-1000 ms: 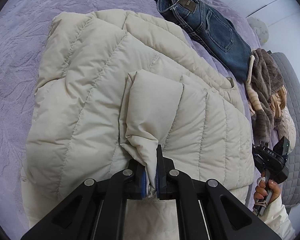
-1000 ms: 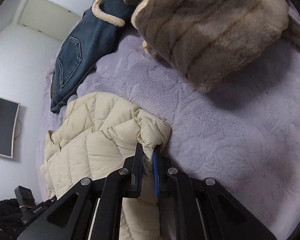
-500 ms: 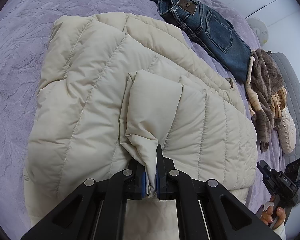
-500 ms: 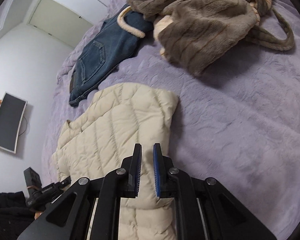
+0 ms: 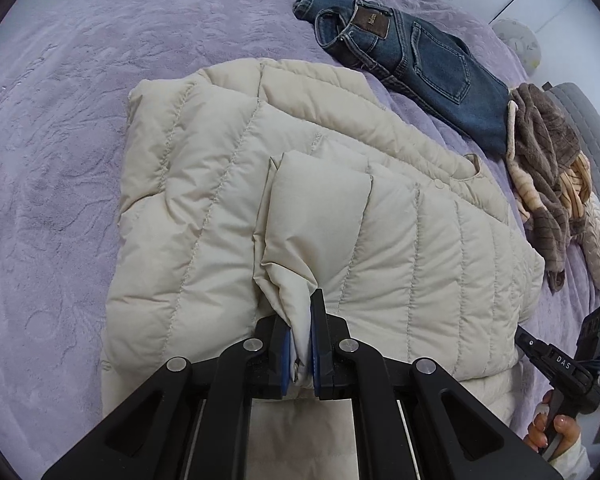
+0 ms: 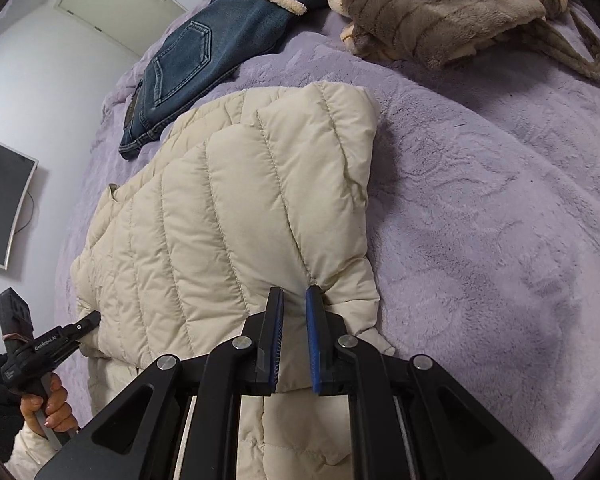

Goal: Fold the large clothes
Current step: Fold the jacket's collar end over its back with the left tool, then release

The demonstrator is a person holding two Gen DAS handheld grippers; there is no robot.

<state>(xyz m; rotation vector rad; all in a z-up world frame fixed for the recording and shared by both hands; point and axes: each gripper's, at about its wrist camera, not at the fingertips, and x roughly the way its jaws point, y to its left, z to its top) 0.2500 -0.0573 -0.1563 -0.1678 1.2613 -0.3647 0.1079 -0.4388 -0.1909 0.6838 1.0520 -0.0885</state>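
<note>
- Folding under way on the cream quilted puffer jacket [image 5: 204,216]: it lies mid-frame in both wrist views, flat on the lilac plush bedspread [image 5: 60,160], with one side already laid over the body.
- Left gripper [image 5: 300,344]: jaws clamped on a bunched cuff or corner of the jacket, lower centre of the left view; that flap is not yet laid down.
- Right gripper [image 6: 294,344]: jaws nearly closed with a narrow gap and nothing pinched; it hovers over the jacket's folded lower-right corner.
- Judgement: roughly mid-fold. Left to do on the jacket: place the held flap, then likely a final fold.
- Blue denim jeans [image 5: 412,52], upper right of the left view, look folded. Brown striped fleece garment [image 6: 440,4], top of the right view, sits in a crumpled heap and looks unfolded.
- Writing: "DAS" on the right tool's handle, lower right of the left view. "GenRobot.AI", as far as it reads, on the left tool, lower left of the right view. Brown waistband patch on the jeans has lettering too small to read.
</note>
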